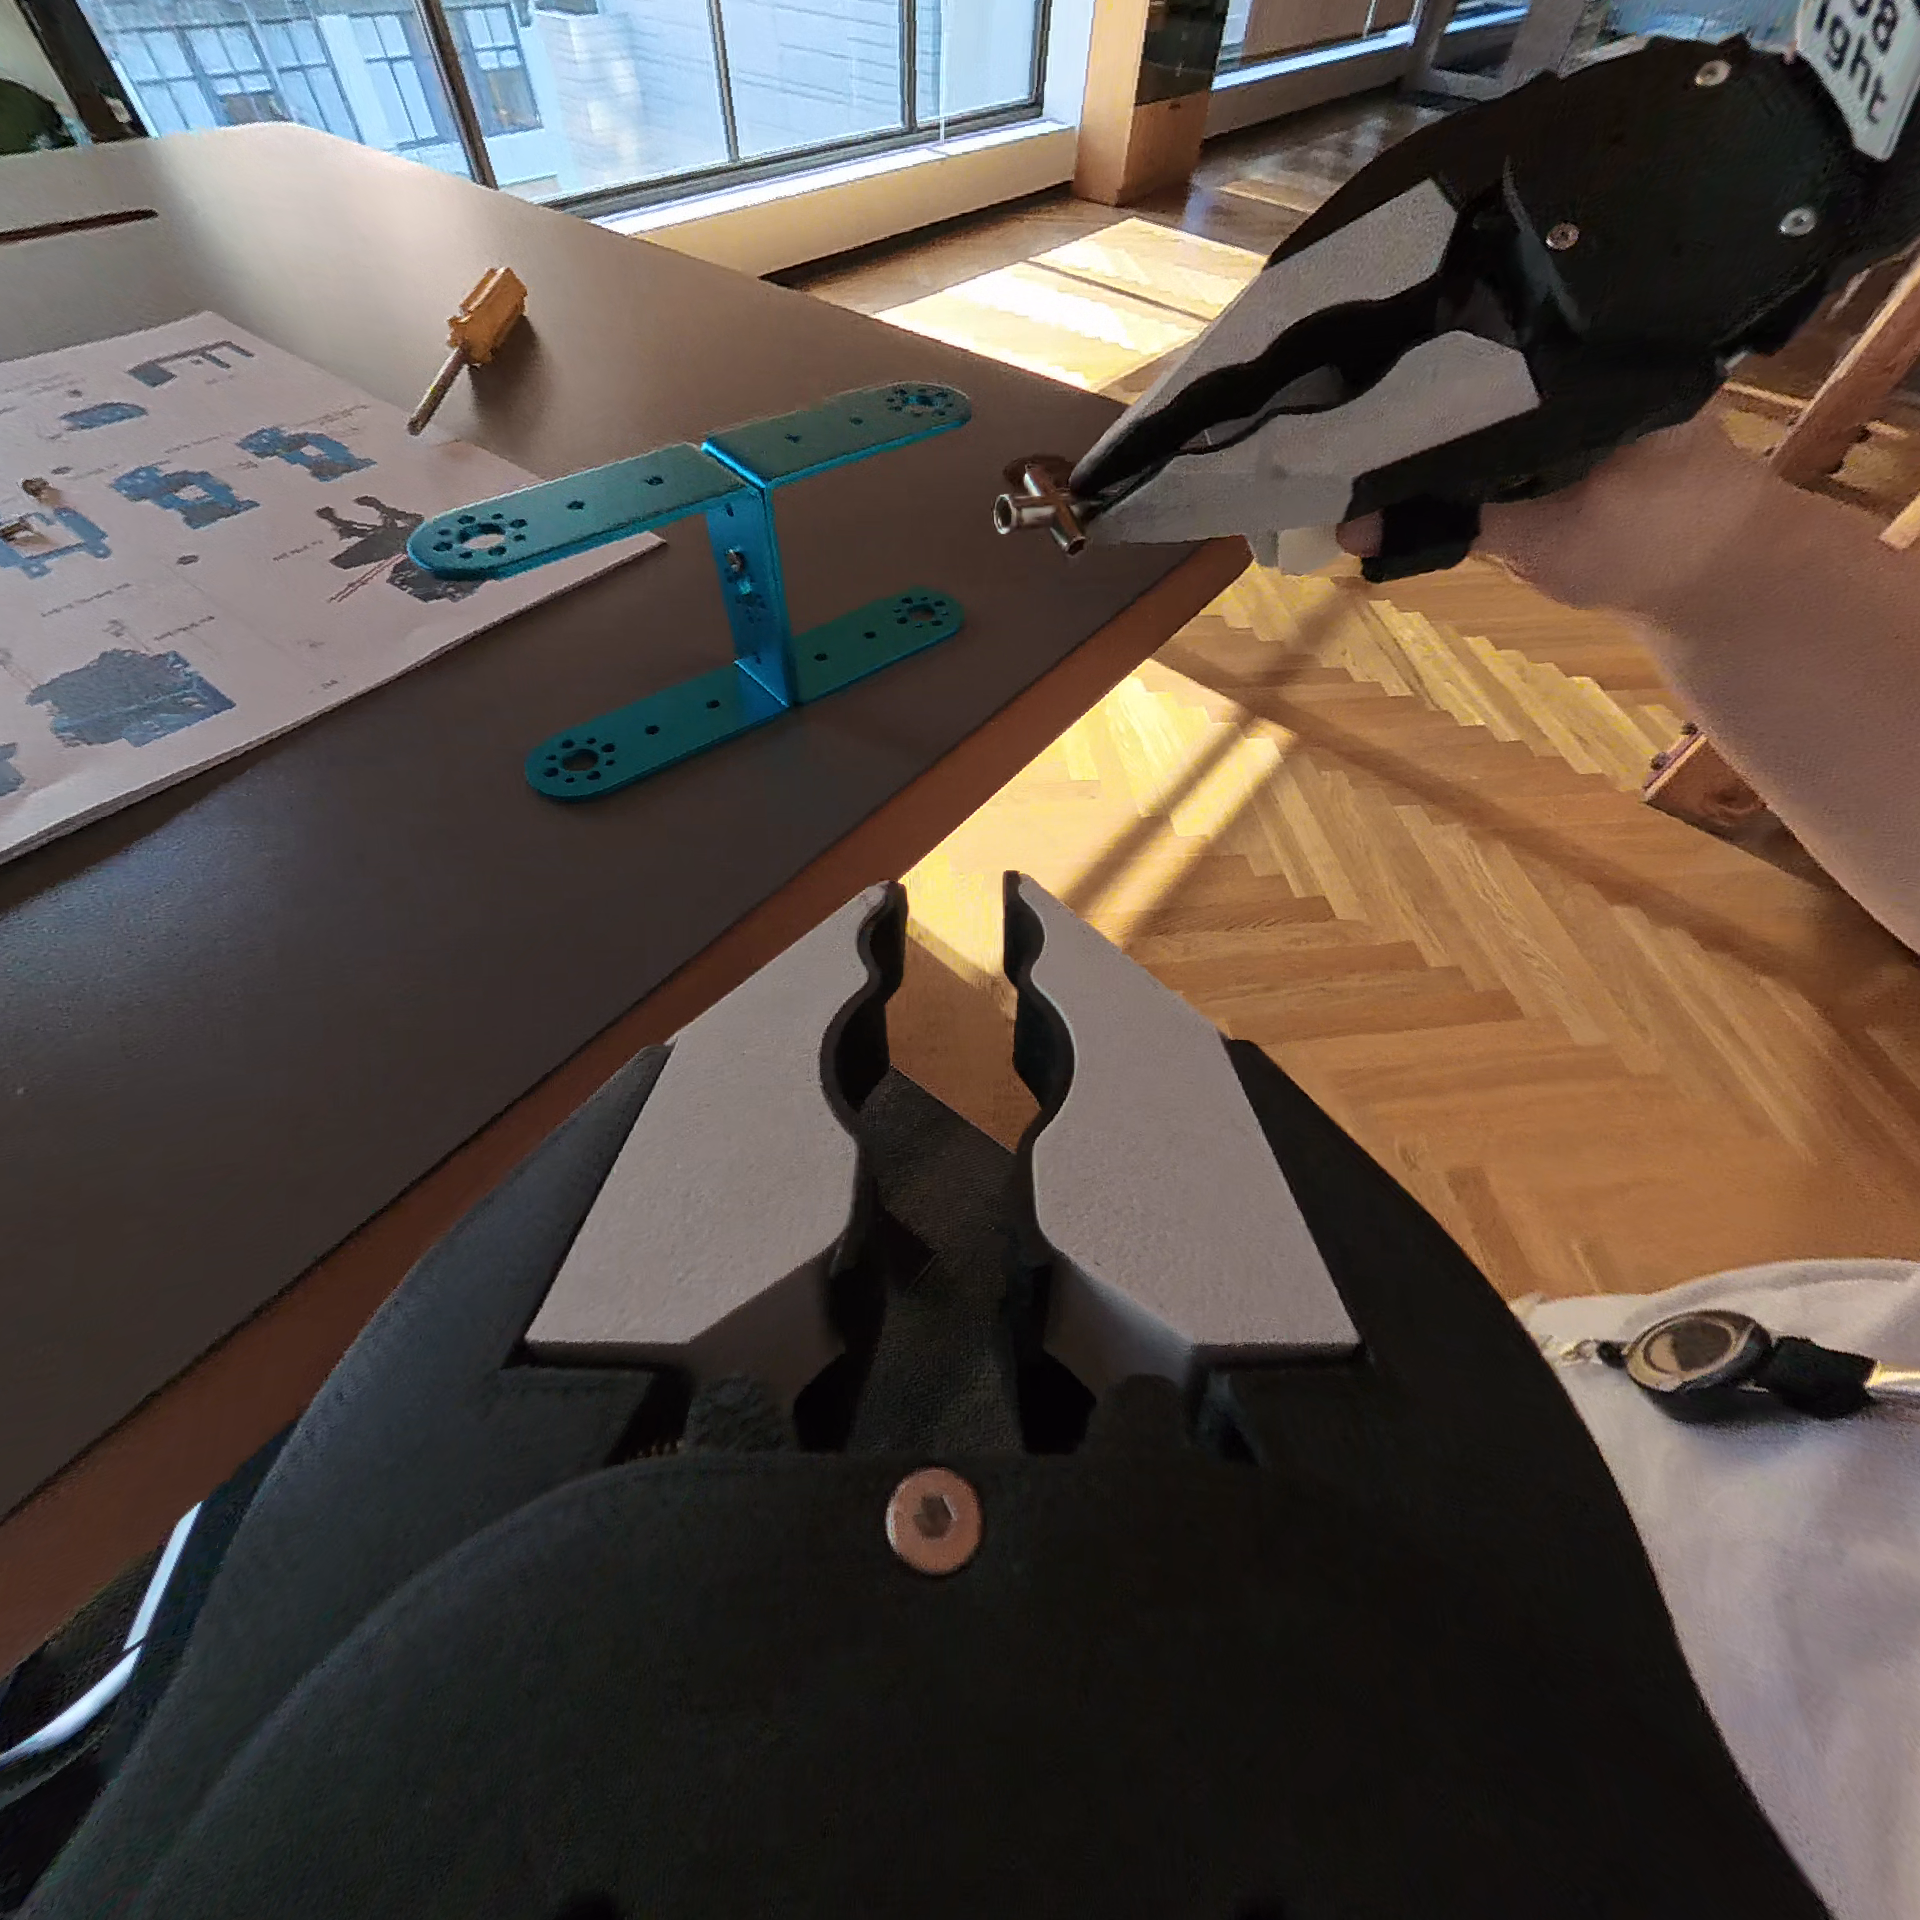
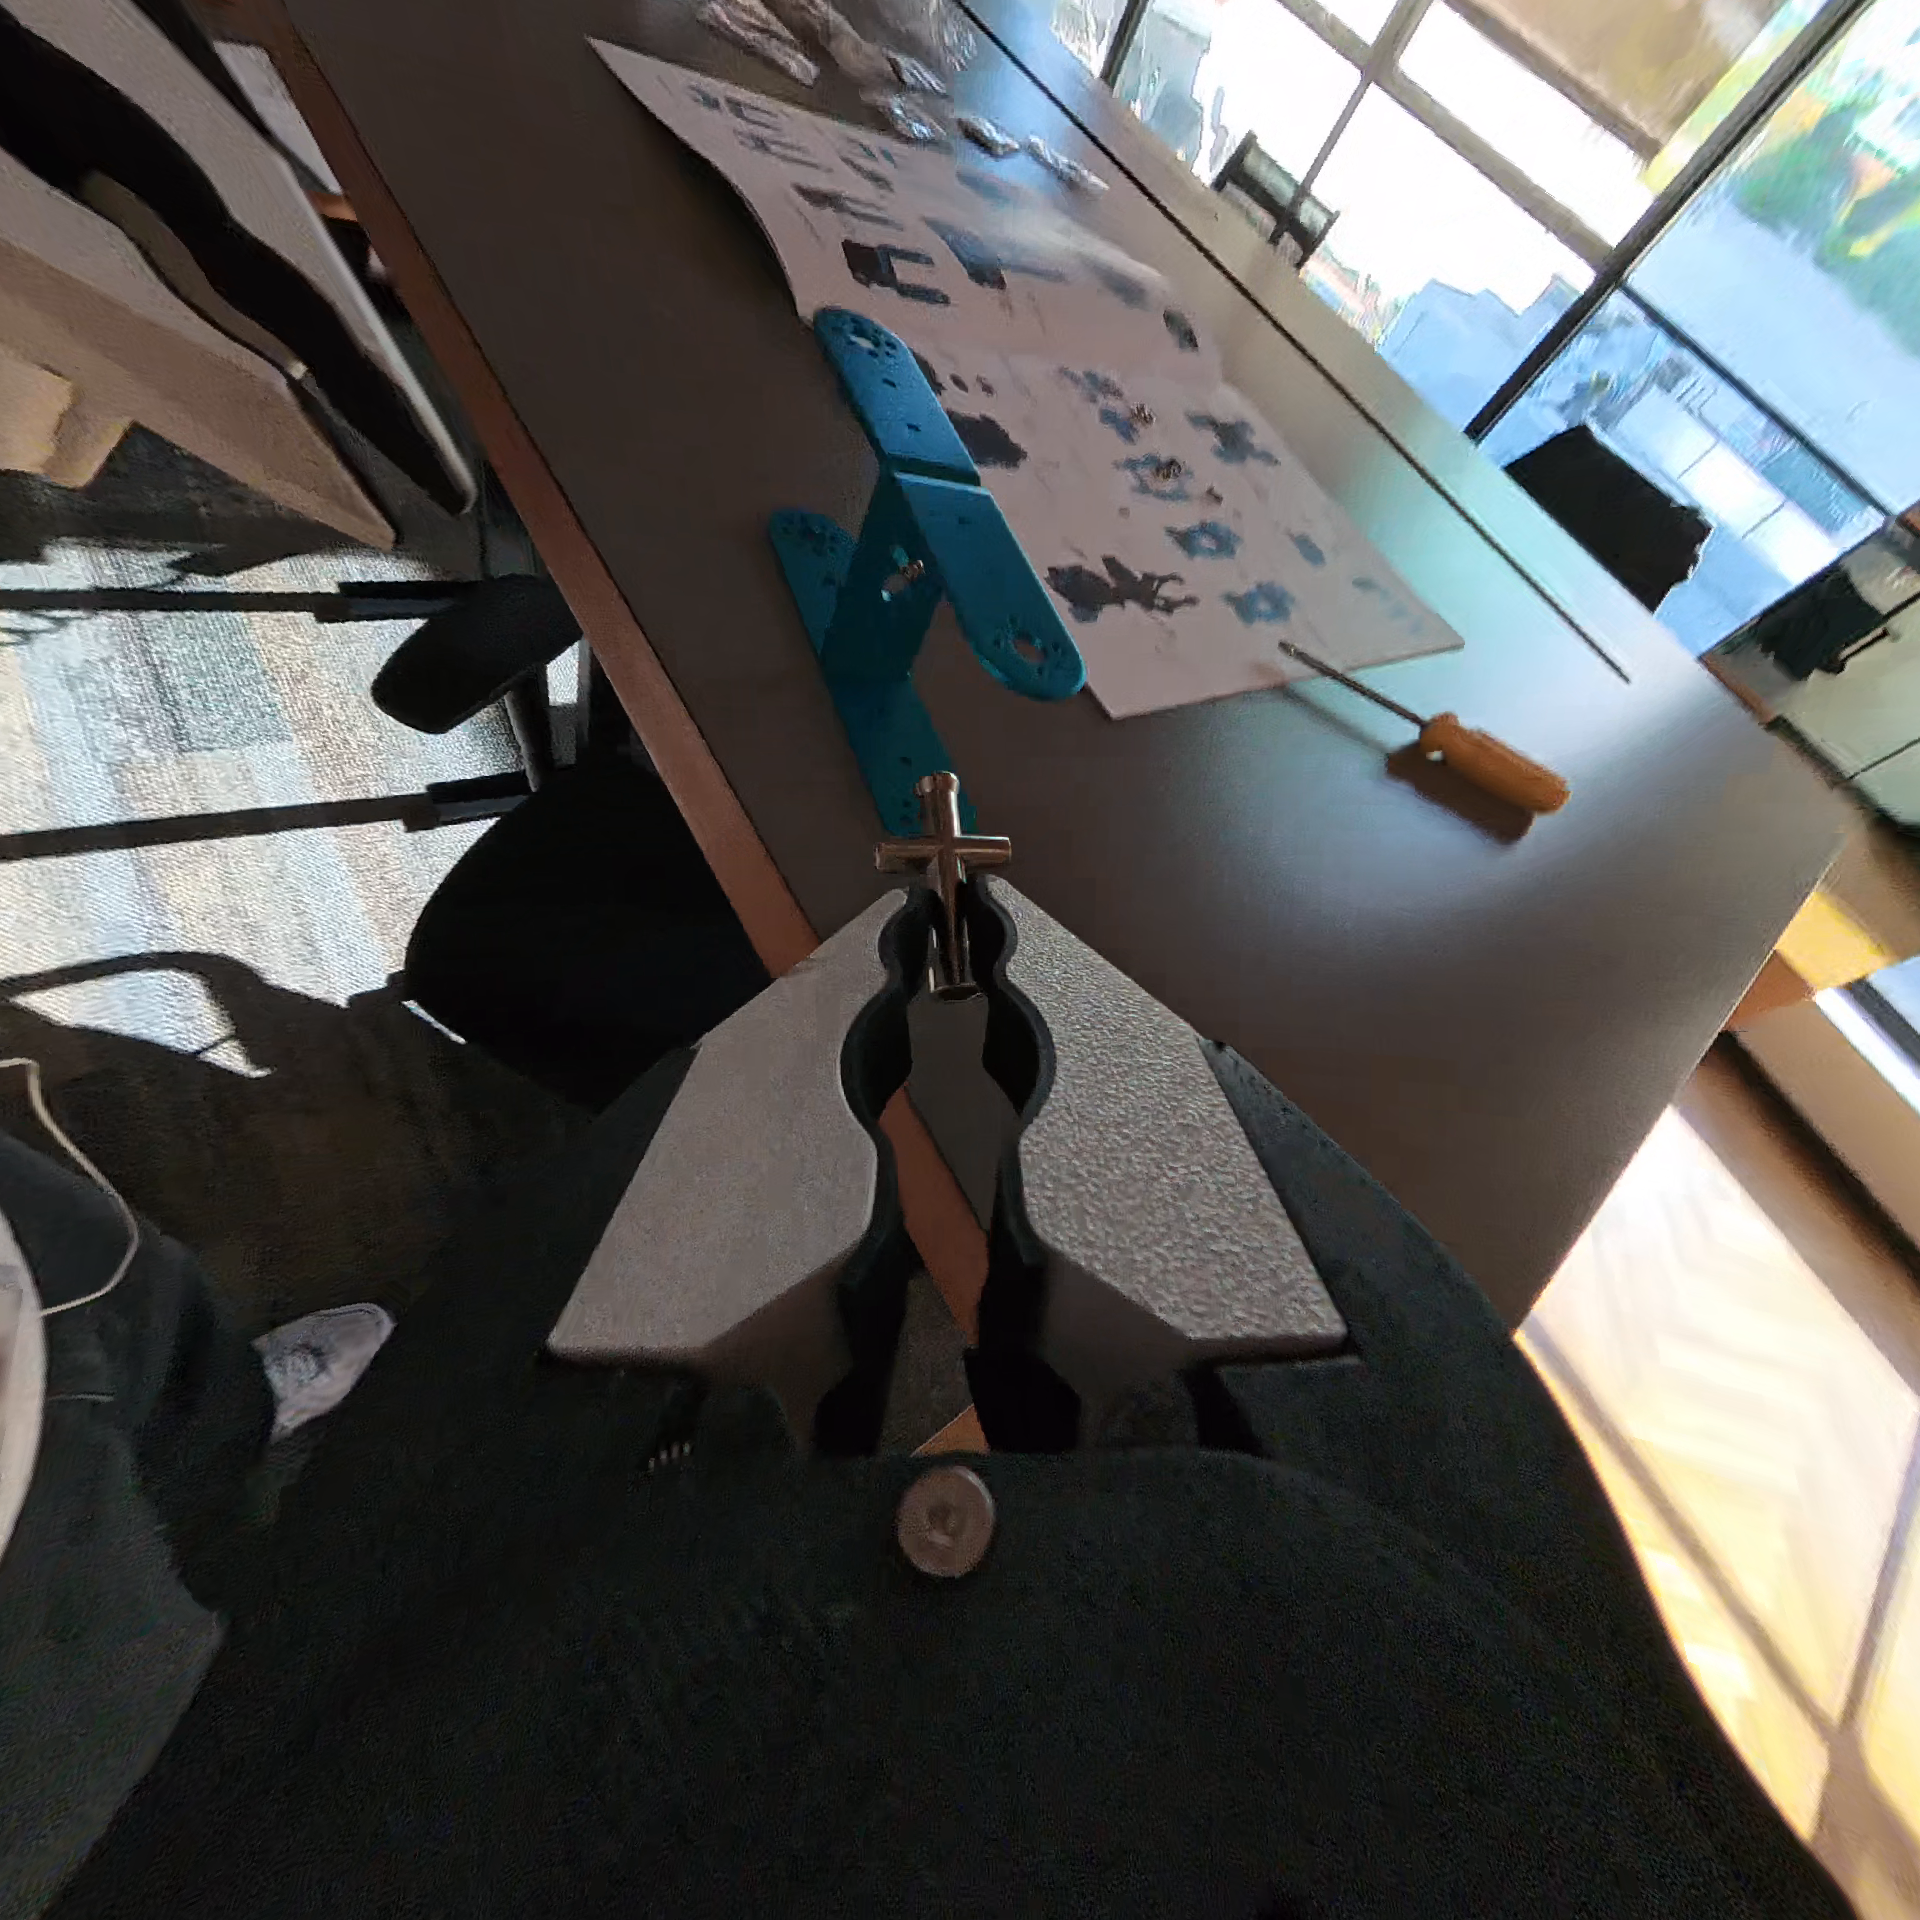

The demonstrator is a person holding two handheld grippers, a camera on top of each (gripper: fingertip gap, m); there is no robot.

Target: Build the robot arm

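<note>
Beside the blue bracket (image 2: pixel 914 582), right gripper (image 2: pixel 948 909) pinches cross wrench (image 2: pixel 943 847).

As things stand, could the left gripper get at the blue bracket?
Probably yes. The left gripper is open and empty at the table edge, with bare tabletop between it and the blue bracket.

A white tag (image 1: pixel 1860 73) printed with bold black letters and digits, partly cut off by the frame edge, sits on the black body of the right gripper (image 1: pixel 1086 499), up and to the right of the teal perforated metal bracket (image 1: pixel 727 561). Left of the bracket, a white printed paper sheet (image 1: pixel 260 623) carries small captions beside blue diagrams, too blurred to read.
</note>
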